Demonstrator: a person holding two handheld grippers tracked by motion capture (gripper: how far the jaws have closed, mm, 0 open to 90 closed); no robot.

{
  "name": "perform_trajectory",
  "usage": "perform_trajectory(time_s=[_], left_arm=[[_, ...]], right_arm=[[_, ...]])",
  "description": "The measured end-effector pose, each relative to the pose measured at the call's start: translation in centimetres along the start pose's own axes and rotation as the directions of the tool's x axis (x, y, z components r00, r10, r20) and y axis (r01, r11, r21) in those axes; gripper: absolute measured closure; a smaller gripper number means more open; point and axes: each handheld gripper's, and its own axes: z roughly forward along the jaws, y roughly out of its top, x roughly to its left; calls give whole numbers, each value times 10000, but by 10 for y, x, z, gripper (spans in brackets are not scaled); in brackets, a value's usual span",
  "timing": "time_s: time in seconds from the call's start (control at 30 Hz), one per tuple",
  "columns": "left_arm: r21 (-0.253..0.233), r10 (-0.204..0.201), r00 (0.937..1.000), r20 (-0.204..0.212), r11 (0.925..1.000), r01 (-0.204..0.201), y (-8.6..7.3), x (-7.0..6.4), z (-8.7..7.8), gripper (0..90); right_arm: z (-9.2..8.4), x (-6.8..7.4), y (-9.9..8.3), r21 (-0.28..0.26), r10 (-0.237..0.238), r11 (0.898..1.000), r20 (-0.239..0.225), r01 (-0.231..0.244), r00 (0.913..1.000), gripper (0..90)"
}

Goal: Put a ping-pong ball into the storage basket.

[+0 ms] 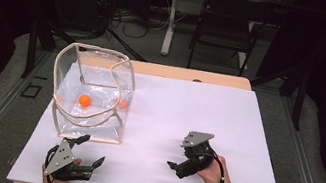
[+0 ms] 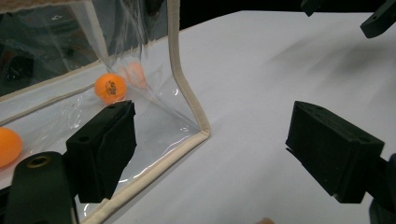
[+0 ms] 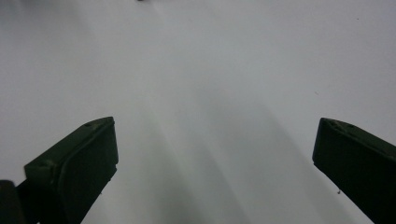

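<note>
A clear plastic bag (image 1: 92, 90) with beige trim stands open on the left of the white table (image 1: 208, 109). An orange ball (image 1: 84, 100) lies inside it, and a second orange ball (image 1: 123, 103) sits by its right wall. My left gripper (image 1: 91, 151) is just in front of the bag's near right corner, open and empty. In the left gripper view its jaws straddle that bag corner (image 2: 189, 105), with two orange balls (image 2: 110, 87) (image 2: 8, 147) behind the plastic. My right gripper (image 1: 181, 162) is open over bare table at centre right, its fingers (image 3: 74, 172) wide apart.
A dark chair (image 1: 228, 27) and a white table leg (image 1: 169, 21) stand beyond the far edge, with cables on the floor. Metal rails run along both sides of the table. The other gripper's jaw tips (image 2: 376, 18) show at the top right of the left gripper view.
</note>
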Motion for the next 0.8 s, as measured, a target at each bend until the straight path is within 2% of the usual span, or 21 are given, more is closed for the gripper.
perform_trajectory(time_s=[0.33,0.5,0.8], left_arm=[[-11,-27,10000,-58,10000,27,0,0,-1,157],[19,-39,10000,-71,10000,40,-1,1,-1,157],[97,-10,10000,-21,10000,10,-1,-2,0,157]], right_arm=[[-11,-5,-21,-128,262,9996,284,-259,9993,0],[-18,-6,-33,-403,508,9980,421,-491,9978,0],[-22,-5,-44,-693,561,9962,451,-529,9974,0]])
